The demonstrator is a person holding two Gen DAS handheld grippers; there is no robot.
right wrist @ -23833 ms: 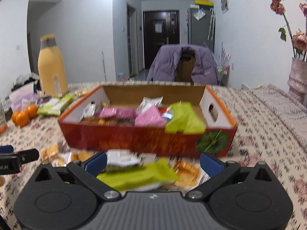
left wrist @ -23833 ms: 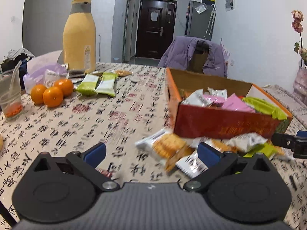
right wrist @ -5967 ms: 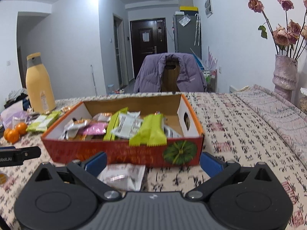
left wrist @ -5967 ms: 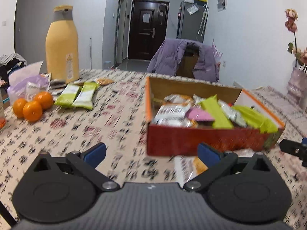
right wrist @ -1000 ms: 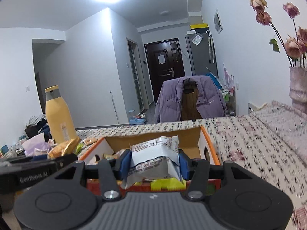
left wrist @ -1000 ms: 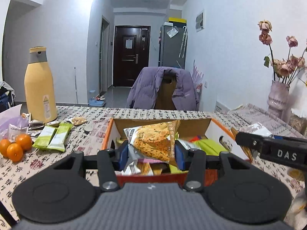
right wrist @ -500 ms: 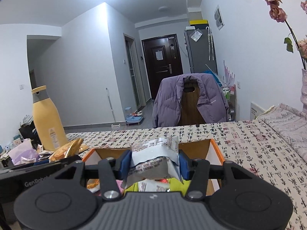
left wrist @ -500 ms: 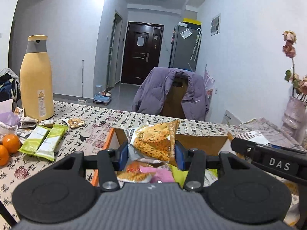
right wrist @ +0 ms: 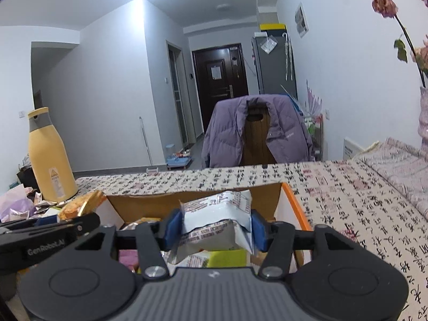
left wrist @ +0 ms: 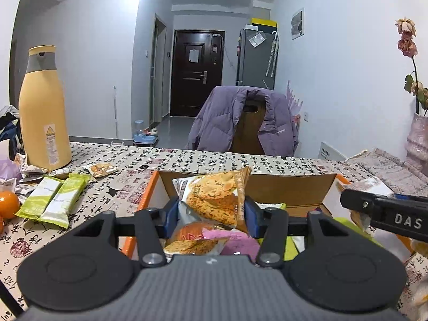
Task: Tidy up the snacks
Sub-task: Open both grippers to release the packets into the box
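Note:
My left gripper [left wrist: 211,215] is shut on an orange cookie packet [left wrist: 215,196], held above the orange-rimmed cardboard box [left wrist: 289,187] that holds several snack packets. My right gripper [right wrist: 215,228] is shut on a white and silver snack packet [right wrist: 216,222], also held over the box [right wrist: 290,206]. The right gripper shows at the right of the left wrist view [left wrist: 385,214]; the left gripper shows at the left of the right wrist view [right wrist: 53,230].
Two green snack bars [left wrist: 53,200], a small cookie packet [left wrist: 101,169], oranges [left wrist: 8,204] and a tall yellow bottle [left wrist: 44,107] stand left of the box. A chair with a purple jacket [left wrist: 243,123] is behind the table. A vase [left wrist: 417,139] stands at the right.
Both grippers have moved forward over the box with their packets still held. The box now lies closer below them.

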